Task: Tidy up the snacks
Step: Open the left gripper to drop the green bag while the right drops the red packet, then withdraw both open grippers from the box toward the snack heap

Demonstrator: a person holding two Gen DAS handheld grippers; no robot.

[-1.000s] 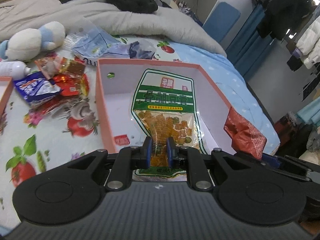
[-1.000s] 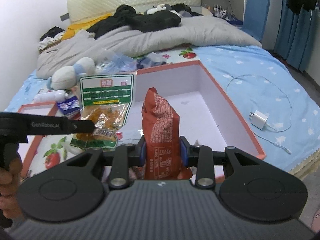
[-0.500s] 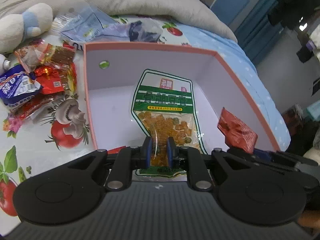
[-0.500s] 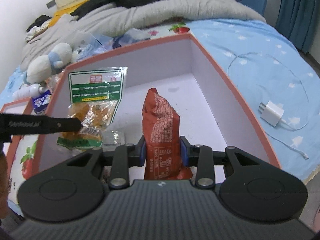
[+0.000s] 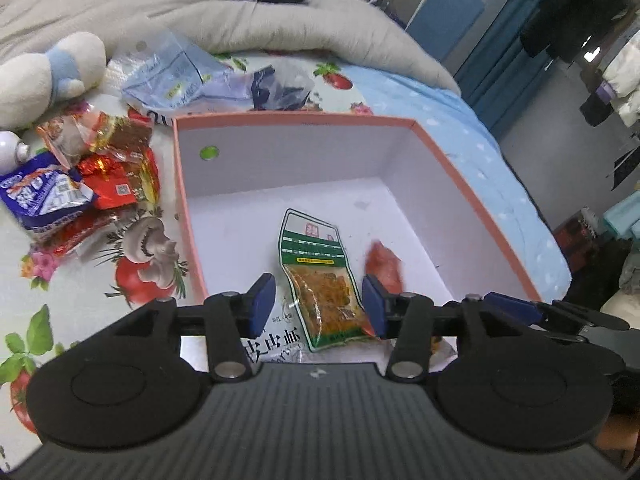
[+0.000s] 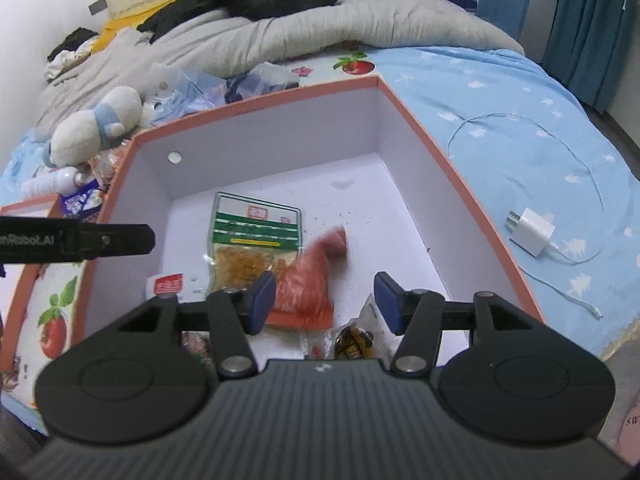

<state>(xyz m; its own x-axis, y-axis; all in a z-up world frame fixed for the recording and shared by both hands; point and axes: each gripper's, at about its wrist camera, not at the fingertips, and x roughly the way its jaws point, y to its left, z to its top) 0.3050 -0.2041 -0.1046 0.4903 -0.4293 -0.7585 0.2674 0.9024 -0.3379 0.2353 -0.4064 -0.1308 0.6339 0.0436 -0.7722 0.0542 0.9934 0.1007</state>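
Snacks are the concern here, and two of them lie inside the pink-rimmed box (image 5: 472, 184) on the bed: the green-labelled packet (image 5: 320, 276) flat on the white floor, and the red packet (image 6: 316, 276) just beside it, blurred as though in mid-fall; the left gripper (image 5: 318, 306) hangs over the near edge of the box with its jaws spread wide and nothing between them, and the right gripper (image 6: 324, 300) is likewise released, its blue pads apart above the red packet; both are held low over the opening, seemingly so that the packets drop inside rather than onto the sheet; a few smaller wrapped snacks (image 6: 352, 340) sit at the near wall of the box under the right gripper; outside, to the left of the box, a loose heap of packets (image 5: 80, 184) waits on the fruit-printed sheet (image 5: 100, 280), so the sorting looks only partly done; a plush toy (image 5: 44, 76) and a white charger (image 6: 532, 232) lie apart from the work.
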